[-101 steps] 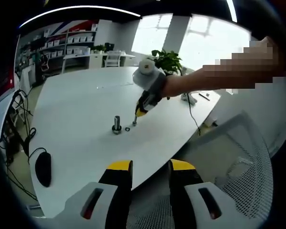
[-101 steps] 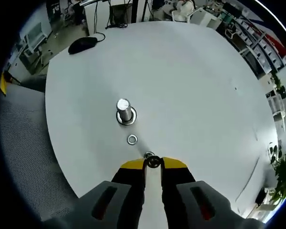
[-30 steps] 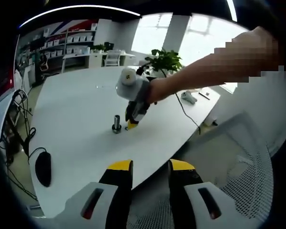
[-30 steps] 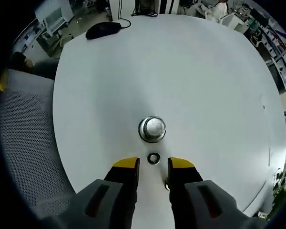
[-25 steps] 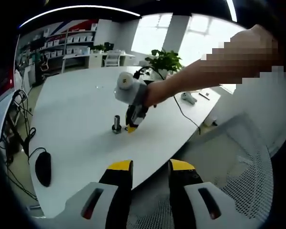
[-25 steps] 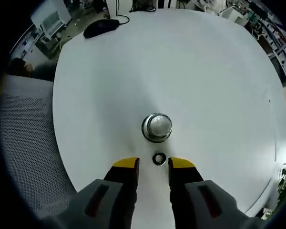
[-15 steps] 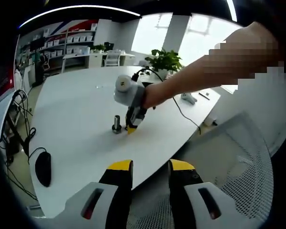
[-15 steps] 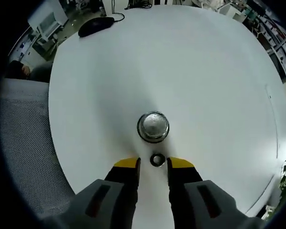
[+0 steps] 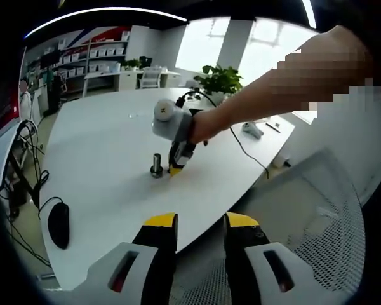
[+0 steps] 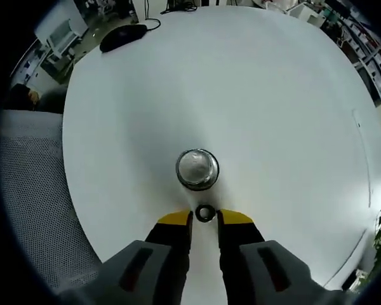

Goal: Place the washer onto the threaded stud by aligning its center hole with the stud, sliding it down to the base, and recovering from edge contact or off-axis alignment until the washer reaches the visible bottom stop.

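The threaded stud (image 10: pixel 197 169) stands upright on the white table (image 10: pixel 254 95), and the right gripper view looks down on its shiny top. Just on the near side of its base lies the small metal washer (image 10: pixel 199 213), flat on the table. My right gripper (image 10: pixel 204 219) points down at it, with both yellow tips against the washer's sides. In the left gripper view the stud (image 9: pixel 156 165) is at mid-table, and the right gripper (image 9: pixel 176 168) comes down beside it in a person's hand. My left gripper (image 9: pixel 200 222) hovers open off the table's near edge, with nothing in it.
A black mouse (image 9: pixel 57 223) with its cable lies near the table's left edge, also the mouse (image 10: pixel 122 34) far from the stud. A mesh chair (image 9: pixel 311 210) stands close by. A plant (image 9: pixel 220 79) and a small white device (image 9: pixel 252 130) are at the far side.
The right gripper let go of a small ring, moved up to the stud and closed its jaws on the washer beside the base. The left gripper has stayed put.
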Tool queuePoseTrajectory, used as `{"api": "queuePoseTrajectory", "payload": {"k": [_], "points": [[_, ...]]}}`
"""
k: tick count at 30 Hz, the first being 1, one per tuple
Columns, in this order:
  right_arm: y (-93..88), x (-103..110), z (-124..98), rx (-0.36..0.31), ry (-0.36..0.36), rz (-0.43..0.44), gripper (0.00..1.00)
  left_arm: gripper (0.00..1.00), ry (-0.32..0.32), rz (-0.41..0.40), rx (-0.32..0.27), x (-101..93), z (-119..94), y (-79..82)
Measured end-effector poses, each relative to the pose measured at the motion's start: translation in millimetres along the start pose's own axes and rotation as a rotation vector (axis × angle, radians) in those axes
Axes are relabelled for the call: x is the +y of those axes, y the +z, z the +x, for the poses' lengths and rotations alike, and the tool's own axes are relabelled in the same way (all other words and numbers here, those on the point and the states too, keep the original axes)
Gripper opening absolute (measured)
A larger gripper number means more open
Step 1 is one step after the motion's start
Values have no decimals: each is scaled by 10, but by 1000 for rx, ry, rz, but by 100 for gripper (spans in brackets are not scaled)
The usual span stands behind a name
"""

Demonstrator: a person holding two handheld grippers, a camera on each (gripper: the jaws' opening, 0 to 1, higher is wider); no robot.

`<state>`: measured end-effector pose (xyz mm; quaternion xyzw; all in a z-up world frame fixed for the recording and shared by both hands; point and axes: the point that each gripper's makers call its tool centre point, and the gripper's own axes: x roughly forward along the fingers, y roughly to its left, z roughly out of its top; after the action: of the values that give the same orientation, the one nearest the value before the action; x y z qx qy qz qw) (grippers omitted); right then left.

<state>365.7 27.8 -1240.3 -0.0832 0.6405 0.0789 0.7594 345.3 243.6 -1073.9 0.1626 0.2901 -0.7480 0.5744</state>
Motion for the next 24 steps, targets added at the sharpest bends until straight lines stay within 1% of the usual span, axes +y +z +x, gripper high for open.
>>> {"api": "queuePoseTrajectory", "payload": {"k": [1,5,8,9,10,11,12,13,16,18,19,21,23,24], "points": [[-25,43,-18,3,-1,1,16,27,0,0,0,-1,-1,0],[-52,44,-19,19,10,3,15,26,3,2,3,6,6,-4],[-51,73,-29,34,-7,0,15,26,6,1,3,10,3,-6],[-47,46,-20,31,-34,58,15,26,8,0,2,17,5,-9],[-45,57,-18,30,-40,52,15,26,9,1,1,20,6,-9],[-43,47,-60,25,-84,2,15,26,11,1,0,23,5,-7],[-56,97,-63,24,-81,5,15,26,11,0,-1,21,3,-5],[-42,46,-70,13,-110,-18,15,26,12,1,-1,22,2,-4],[-44,68,-70,5,-113,-17,15,26,11,2,-1,19,0,0],[-35,103,-78,-12,-102,40,15,26,11,4,2,18,3,-6],[-32,96,-74,-15,-100,46,15,26,11,5,3,19,4,-10],[-31,110,-76,-39,-100,89,14,26,12,5,3,3,-10,6],[-59,130,-60,-66,-90,163,14,26,13,6,3,28,7,-11],[-79,139,-72,-71,-90,159,14,26,15,6,-2,30,4,-1]]}}
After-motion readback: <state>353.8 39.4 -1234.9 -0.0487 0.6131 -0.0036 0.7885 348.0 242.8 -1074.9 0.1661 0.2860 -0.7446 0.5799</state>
